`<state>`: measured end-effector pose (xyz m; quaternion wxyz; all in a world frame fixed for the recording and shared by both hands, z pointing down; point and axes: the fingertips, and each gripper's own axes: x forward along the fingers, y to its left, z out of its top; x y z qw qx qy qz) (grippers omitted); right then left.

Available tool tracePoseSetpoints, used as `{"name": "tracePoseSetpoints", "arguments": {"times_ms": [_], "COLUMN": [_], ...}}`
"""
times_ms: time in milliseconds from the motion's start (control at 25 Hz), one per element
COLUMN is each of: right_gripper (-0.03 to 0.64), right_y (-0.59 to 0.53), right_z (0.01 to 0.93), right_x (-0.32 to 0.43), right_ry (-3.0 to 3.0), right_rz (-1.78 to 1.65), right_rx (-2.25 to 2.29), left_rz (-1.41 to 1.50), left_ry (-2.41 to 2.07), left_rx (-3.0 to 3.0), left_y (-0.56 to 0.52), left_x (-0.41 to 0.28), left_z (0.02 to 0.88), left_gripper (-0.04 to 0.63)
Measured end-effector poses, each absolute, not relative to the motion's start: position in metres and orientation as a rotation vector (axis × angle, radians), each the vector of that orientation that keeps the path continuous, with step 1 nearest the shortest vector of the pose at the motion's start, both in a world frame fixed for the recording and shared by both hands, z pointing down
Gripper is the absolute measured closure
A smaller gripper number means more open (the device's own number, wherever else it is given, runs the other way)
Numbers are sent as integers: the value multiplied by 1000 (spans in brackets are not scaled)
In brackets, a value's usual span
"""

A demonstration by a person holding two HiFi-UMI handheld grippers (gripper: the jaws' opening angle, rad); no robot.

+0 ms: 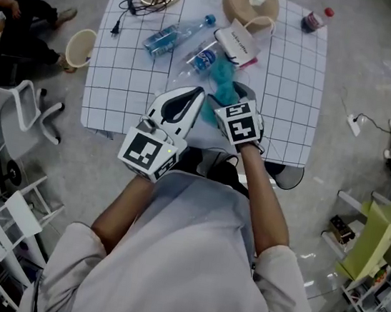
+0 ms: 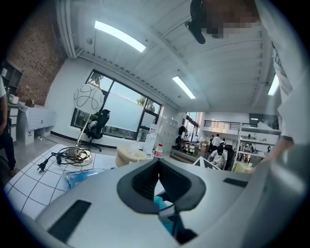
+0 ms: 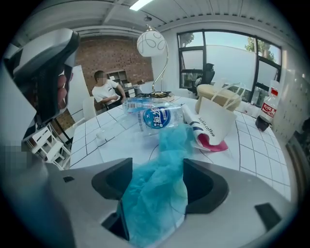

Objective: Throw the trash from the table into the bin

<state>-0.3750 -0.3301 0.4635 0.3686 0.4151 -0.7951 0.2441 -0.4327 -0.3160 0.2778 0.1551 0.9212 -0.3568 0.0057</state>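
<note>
You're at the pickup: your right claw point(image 3: 157, 179) gapes wide around the teal cloth point(image 3: 170, 145) on the desk point(image 3: 109, 145), not gripping. Close it next; your left claw point(image 2: 158, 167) is shut, empty.

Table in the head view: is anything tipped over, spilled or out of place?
A clear bottle and a blue-labelled bottle lie on their sides on the table. Crumpled teal fabric sprawls beside them, its end between the open jaws of the right gripper. No spilled liquid shows.
</note>
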Motion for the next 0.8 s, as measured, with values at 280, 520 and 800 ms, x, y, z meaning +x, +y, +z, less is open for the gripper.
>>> {"name": "tracePoseSetpoints", "arguments": {"times_ms": [280,520,800], "right_gripper": [326,523,580], "right_y": [-327,-327,-328], "right_z": [481,485,484], "right_x": [-375,-372,-370], "right_ry": [-1993,-1977,-1996], "right_rz": [653,642,703], "right_rx": [1031,1067,1095], "left_rz": [25,36,54], "left_ry": [-1036,-1037,-987], "left_rx": [2620,2609,2619], "left_y": [-316,-317,-314], "left_x": [-439,-443,-438], "left_z": [283,287,292], "left_gripper": [589,589,589]}}
